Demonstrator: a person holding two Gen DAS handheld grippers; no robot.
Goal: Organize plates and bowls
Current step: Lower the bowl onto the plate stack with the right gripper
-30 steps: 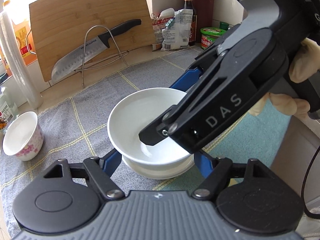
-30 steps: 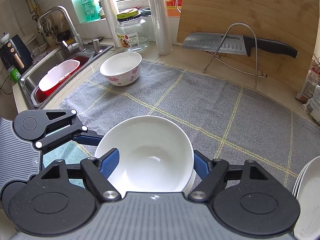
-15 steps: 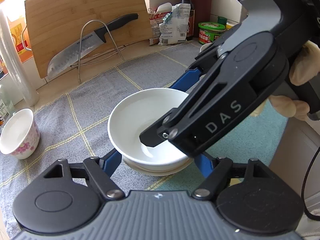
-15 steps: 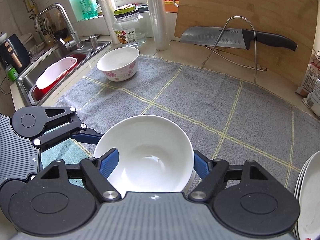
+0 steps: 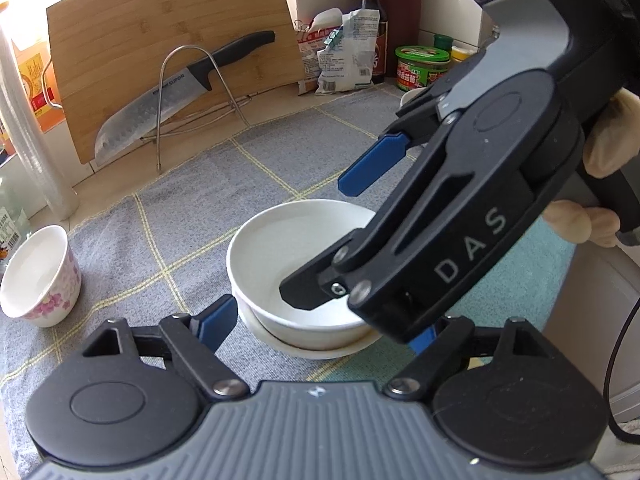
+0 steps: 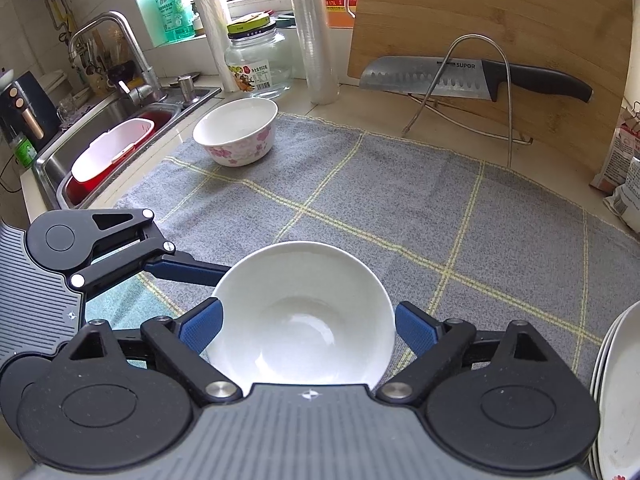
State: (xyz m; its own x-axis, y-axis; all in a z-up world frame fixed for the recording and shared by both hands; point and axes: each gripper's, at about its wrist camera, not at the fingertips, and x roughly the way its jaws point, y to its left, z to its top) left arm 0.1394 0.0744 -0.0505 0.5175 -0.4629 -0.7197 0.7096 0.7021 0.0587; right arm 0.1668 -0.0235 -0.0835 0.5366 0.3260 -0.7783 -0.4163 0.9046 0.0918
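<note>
Grey checked cloth [image 6: 400, 208] covered the kitchen worktop, where a plain white bowl [image 6: 304, 316] sat nested in a second white dish [image 5: 316, 346] near the front edge. The right gripper [image 6: 308, 324] and the left gripper [image 5: 320, 324] both straddled that bowl with jaws opening, pads clear of its rim, one blue finger [image 5: 372, 166] of the right gripper raised above it. A flowered bowl [image 6: 236, 132] stood well apart near the sink [image 6: 48, 164], with stacked plates [image 6: 616, 392] at the right edge.
</note>
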